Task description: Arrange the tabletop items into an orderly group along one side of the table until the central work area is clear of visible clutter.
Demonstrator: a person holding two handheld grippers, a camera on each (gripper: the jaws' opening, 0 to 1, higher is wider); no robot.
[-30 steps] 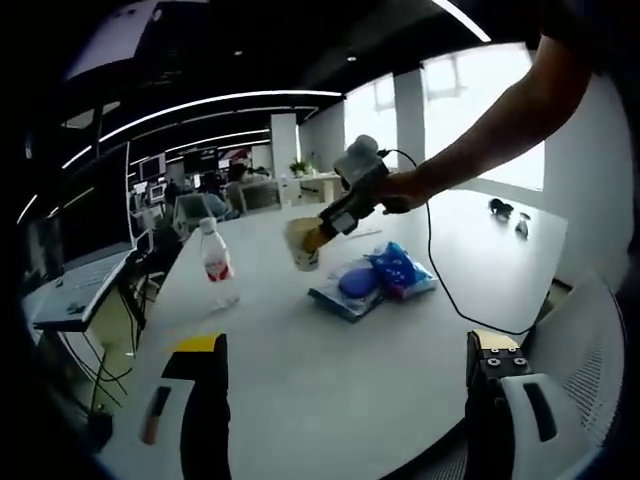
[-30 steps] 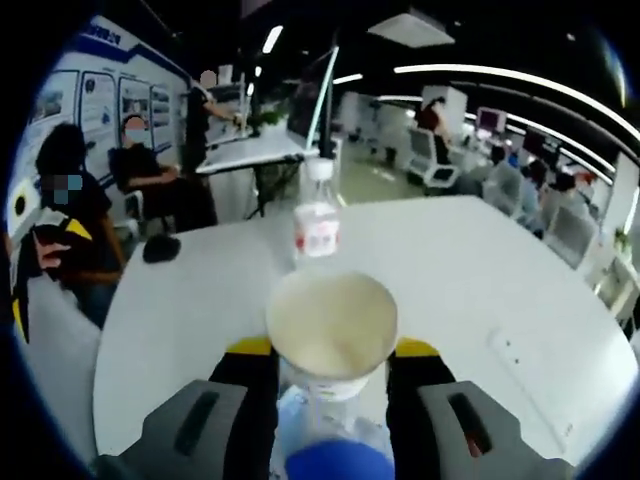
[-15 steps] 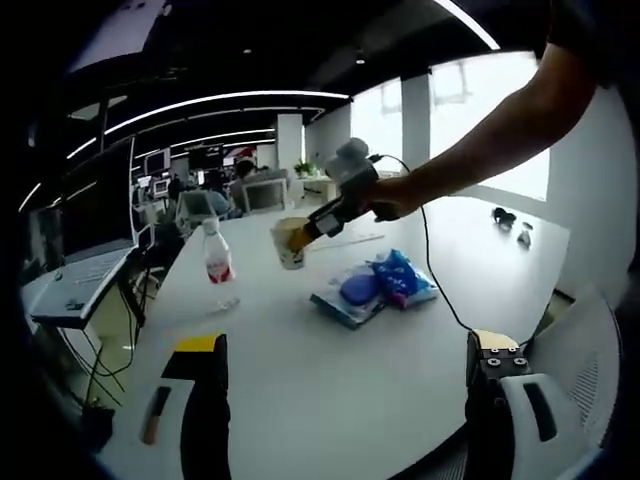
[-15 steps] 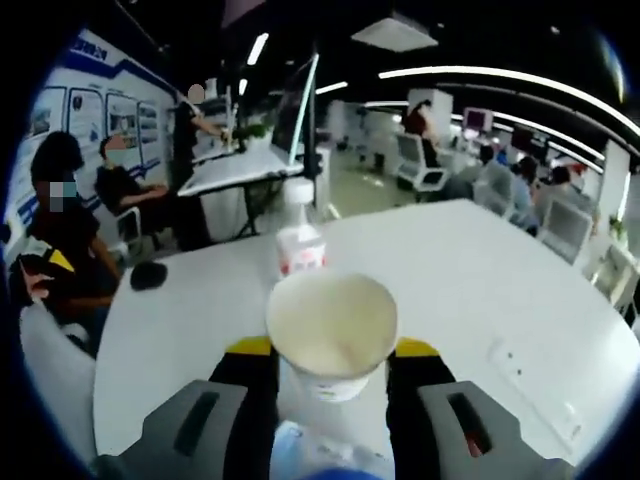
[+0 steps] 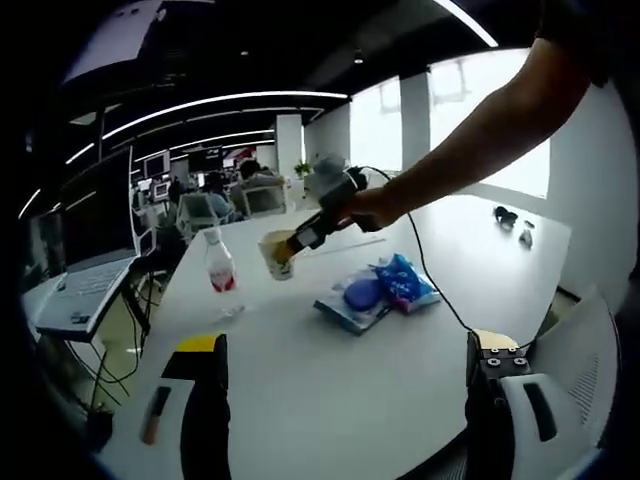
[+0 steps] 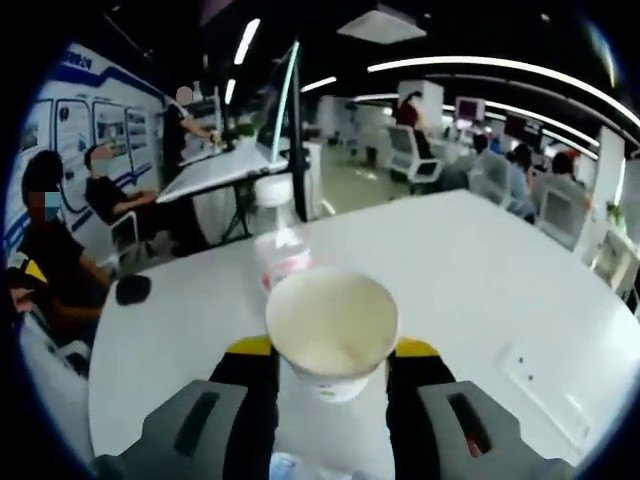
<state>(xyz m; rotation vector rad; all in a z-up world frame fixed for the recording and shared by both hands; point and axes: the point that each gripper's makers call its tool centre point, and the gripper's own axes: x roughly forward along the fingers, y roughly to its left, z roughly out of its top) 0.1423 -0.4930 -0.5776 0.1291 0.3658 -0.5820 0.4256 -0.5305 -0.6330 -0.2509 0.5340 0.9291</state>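
Left gripper view: the white table (image 5: pixel 330 370) spans the middle and lower frame, its near edge curving along the bottom and its left edge running up toward the laptop (image 5: pixel 75 290) at left. The left gripper (image 5: pixel 345 400) rises from the bottom with its 2 jaws set wide apart and nothing between them; the bare tabletop ahead of it is open room. In mid-frame the right gripper (image 5: pixel 283 246), held in a hand (image 5: pixel 368 207) on an arm entering from the upper right, clamps 1 paper cup (image 5: pixel 272 254) above the table. Just left of the cup stands 1 water bottle (image 5: pixel 220 272), upright with a red label. Right of centre lie 2 blue packets (image 5: pixel 378 292), touching each other. A black cable (image 5: pixel 440 290) trails from the hand across the table toward the lower right. 2 small dark objects (image 5: pixel 510 216) sit near the far right edge, too small to identify.

Right gripper view: the right gripper (image 6: pixel 332 360) is closed on the paper cup (image 6: pixel 332 322) at centre, its open mouth facing the camera. The water bottle (image 6: pixel 280 250) stands directly behind it, partly covered by the cup's rim. 1 dark object (image 6: pixel 132 289) lies near the left table edge. Bare table (image 6: pixel 480 270) fills the right half of the frame.
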